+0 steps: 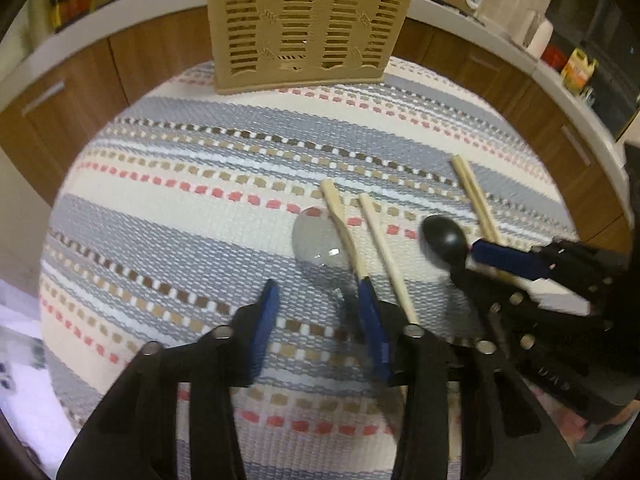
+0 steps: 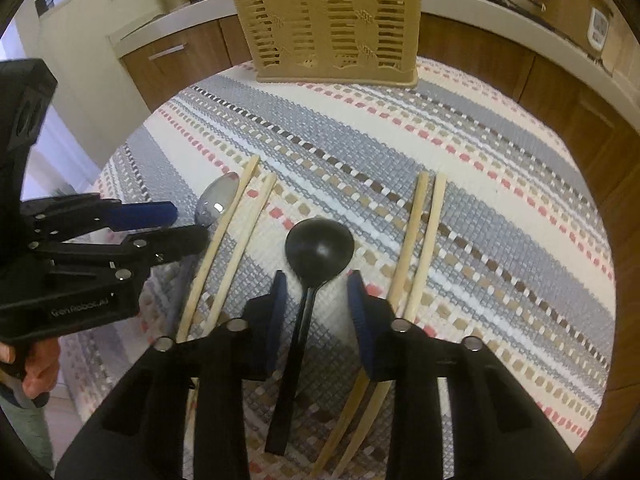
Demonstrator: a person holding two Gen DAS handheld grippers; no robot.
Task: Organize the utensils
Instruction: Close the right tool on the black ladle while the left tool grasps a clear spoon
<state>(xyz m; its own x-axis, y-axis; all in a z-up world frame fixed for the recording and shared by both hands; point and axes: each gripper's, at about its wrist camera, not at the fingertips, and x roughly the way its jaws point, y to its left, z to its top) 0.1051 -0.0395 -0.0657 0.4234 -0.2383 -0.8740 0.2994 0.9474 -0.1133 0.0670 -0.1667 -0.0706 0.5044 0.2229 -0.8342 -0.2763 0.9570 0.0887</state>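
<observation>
The right gripper is hanging wide open, its fingers straddling the black spoon without touching it. To the left, the left gripper is also gaping, holding nothing, above the clear spoon (two chopstick pairs are lying alongside). Far back, the slotted basket is standing on the striped cloth.

We see bare striped cloth between the utensils and the slatted basket, while chopstick pairs flank the black spoon closely.
</observation>
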